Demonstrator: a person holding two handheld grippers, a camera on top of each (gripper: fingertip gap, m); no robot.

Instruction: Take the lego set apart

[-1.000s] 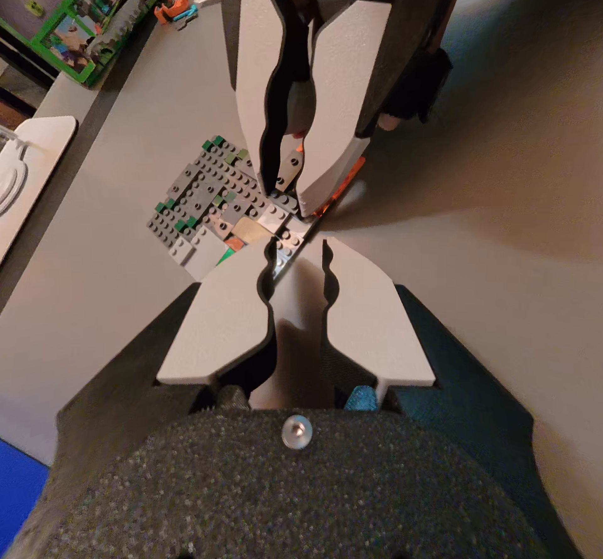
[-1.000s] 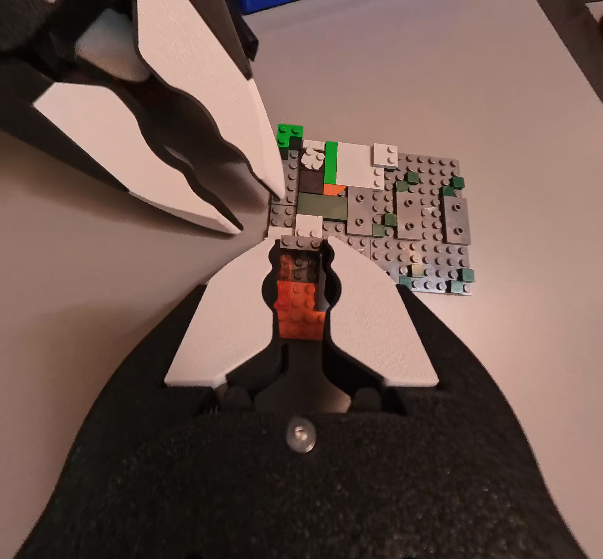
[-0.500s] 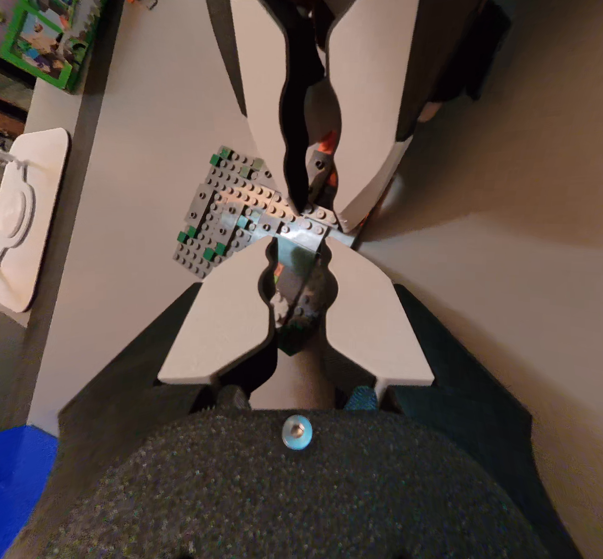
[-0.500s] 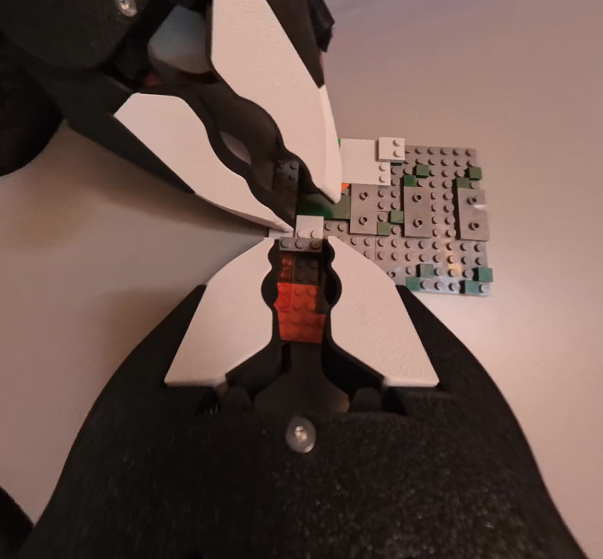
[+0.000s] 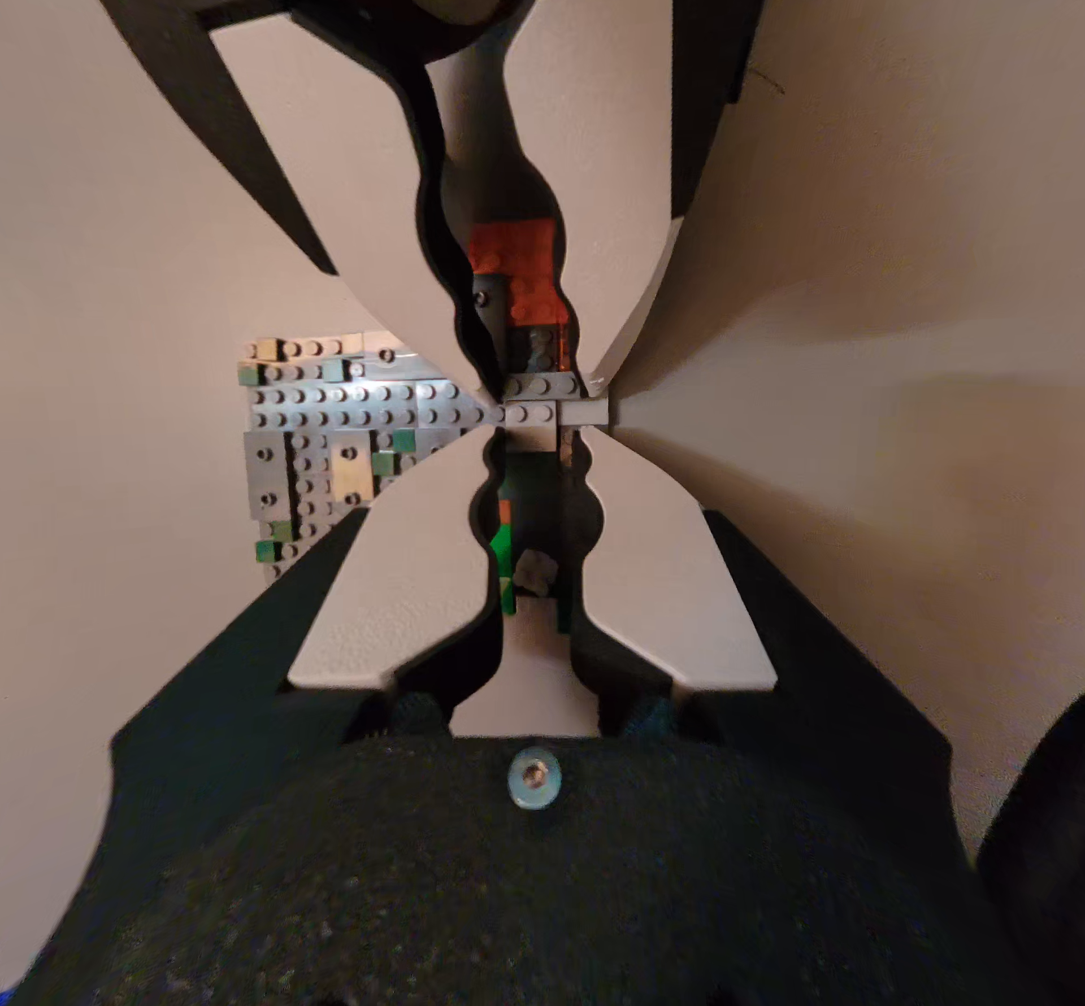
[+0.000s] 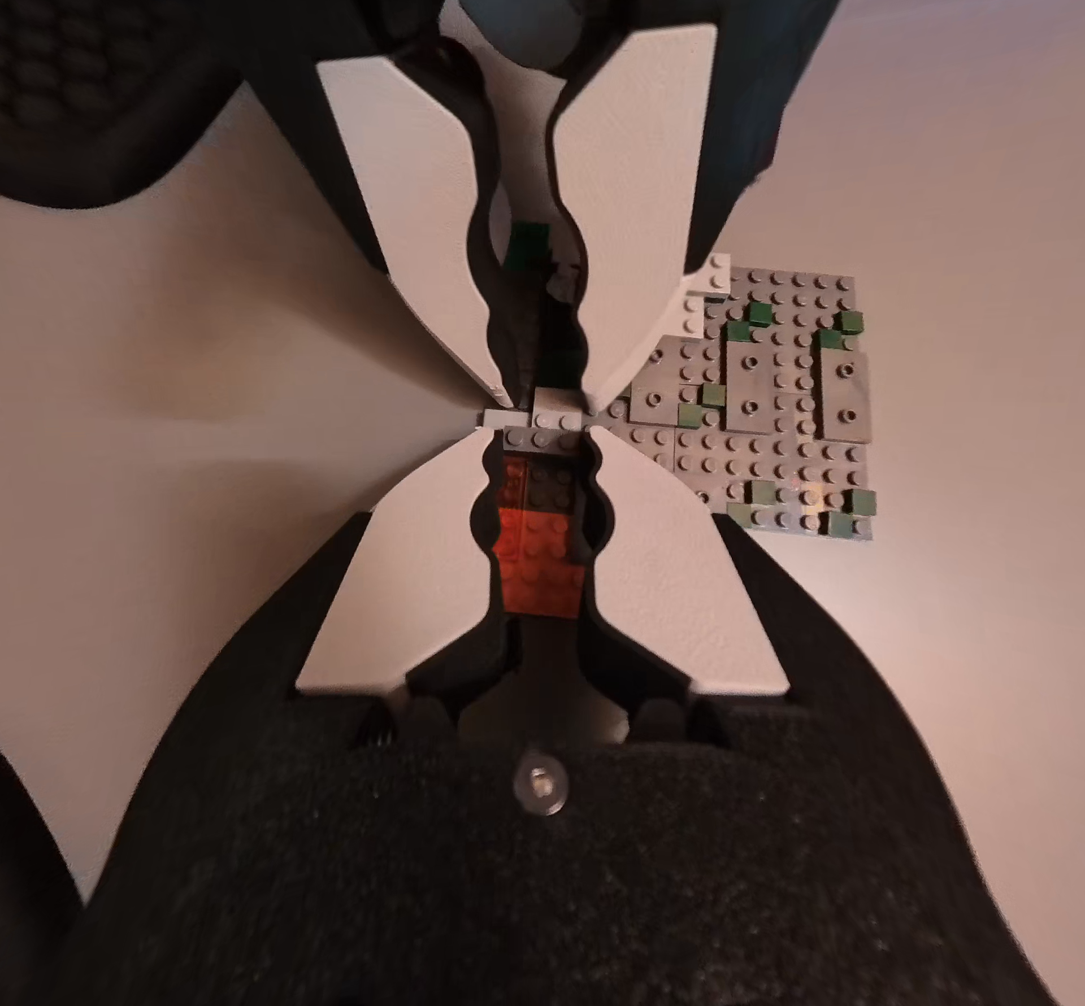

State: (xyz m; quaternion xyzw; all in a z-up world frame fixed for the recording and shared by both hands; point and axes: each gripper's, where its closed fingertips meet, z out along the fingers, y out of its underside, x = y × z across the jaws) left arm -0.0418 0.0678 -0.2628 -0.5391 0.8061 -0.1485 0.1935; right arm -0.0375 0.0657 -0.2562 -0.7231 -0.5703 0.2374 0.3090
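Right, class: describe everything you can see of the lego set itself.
The lego set is a flat plate build of grey studded plastic lying on the pale table, dotted with small dark green pieces and smooth grey tiles. One end carries orange-red bricks, clamped by the right gripper; the left gripper clamps the facing green-and-grey part, tips nearly meeting.

The lego set (image 6: 775,420) is a flat grey studded plate lying on the surface (image 6: 939,156), topped with dark green pieces and smooth grey tiles. An orange-red brick section (image 6: 537,561) adjoins its edge.
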